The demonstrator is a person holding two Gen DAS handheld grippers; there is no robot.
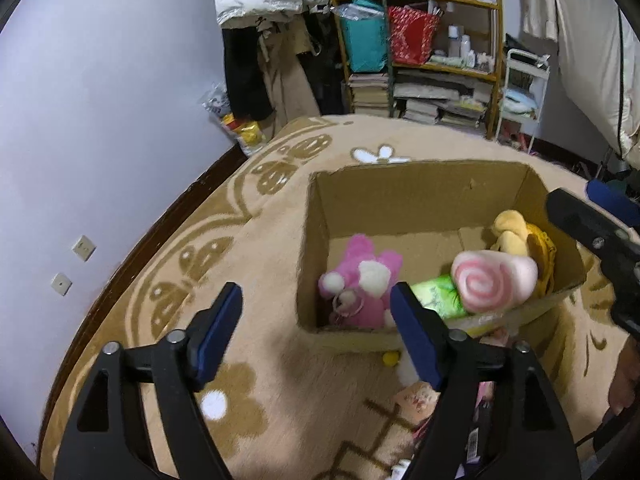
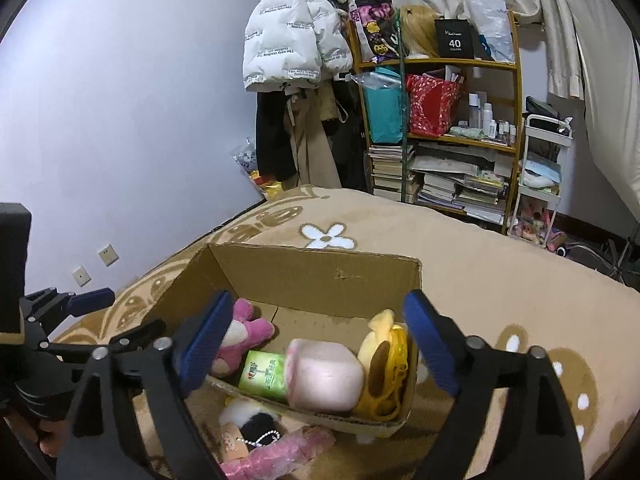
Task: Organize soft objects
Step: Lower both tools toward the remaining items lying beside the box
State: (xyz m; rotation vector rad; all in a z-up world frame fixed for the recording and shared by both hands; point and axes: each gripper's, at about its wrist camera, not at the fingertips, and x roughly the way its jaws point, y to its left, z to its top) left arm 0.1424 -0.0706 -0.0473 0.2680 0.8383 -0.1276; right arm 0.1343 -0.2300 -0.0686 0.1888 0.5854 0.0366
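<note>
An open cardboard box (image 1: 420,184) (image 2: 320,268) sits on a beige patterned rug. Inside lie a pink plush (image 1: 368,280) (image 2: 252,328), a green packet (image 1: 436,296) (image 2: 264,374), a pink swirl roll cushion (image 1: 492,280) (image 2: 324,376) and a yellow plush (image 1: 520,232) (image 2: 384,368). My left gripper (image 1: 316,304) hovers open over the box's near left corner, holding nothing. Above the box's near wall, my right gripper (image 2: 320,308) is open wide with nothing in it. A white and black plush with a bead chain (image 2: 256,420) lies on the rug in front of the box.
A pink wrapper (image 2: 280,452) and a small yellow ball (image 1: 390,358) lie by the box's near side. Beyond the rug stand a wooden shelf (image 2: 460,140) of books and bags, hanging coats (image 2: 292,52) and a white cart (image 2: 540,184). A lilac wall (image 1: 100,100) runs along the left.
</note>
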